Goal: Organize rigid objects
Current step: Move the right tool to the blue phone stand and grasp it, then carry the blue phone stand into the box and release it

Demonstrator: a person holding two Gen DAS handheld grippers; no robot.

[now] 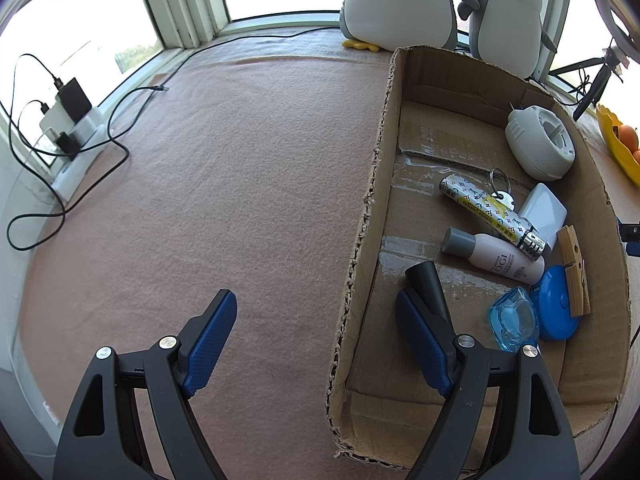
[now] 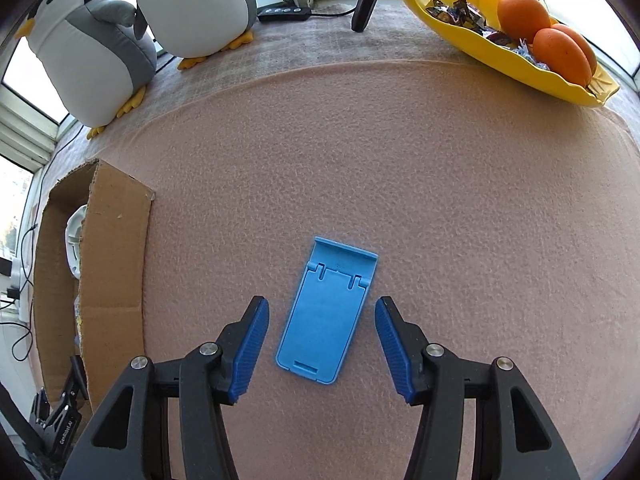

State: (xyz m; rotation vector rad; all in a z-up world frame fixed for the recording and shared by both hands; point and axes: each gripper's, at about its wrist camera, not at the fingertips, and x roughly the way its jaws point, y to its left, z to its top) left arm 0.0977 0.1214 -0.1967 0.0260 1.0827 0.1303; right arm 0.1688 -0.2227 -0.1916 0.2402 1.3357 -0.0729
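A blue phone stand [image 2: 328,312] lies flat on the pink felt, folded. My right gripper [image 2: 320,306] hangs over it, open, one finger on each side and neither pad touching it. The cardboard box [image 1: 372,200] holds a white round dish [image 1: 540,142], a patterned lighter [image 1: 492,210], a white charger [image 1: 544,210], a pink bottle [image 1: 496,254], a black cone [image 1: 430,288], a blue tape measure [image 1: 556,308], a clear blue piece [image 1: 514,320] and a wooden clothespin [image 1: 574,272]. My left gripper [image 1: 314,300] is open and holds nothing, straddling the box's left wall.
Two plush penguins [image 2: 192,4] stand at the back by the window. A yellow tray [image 2: 480,52] with oranges and sweets sits at the back right. A power strip [image 1: 76,124] with cables lies at the left edge. The box [image 2: 116,240] stands left of the phone stand.
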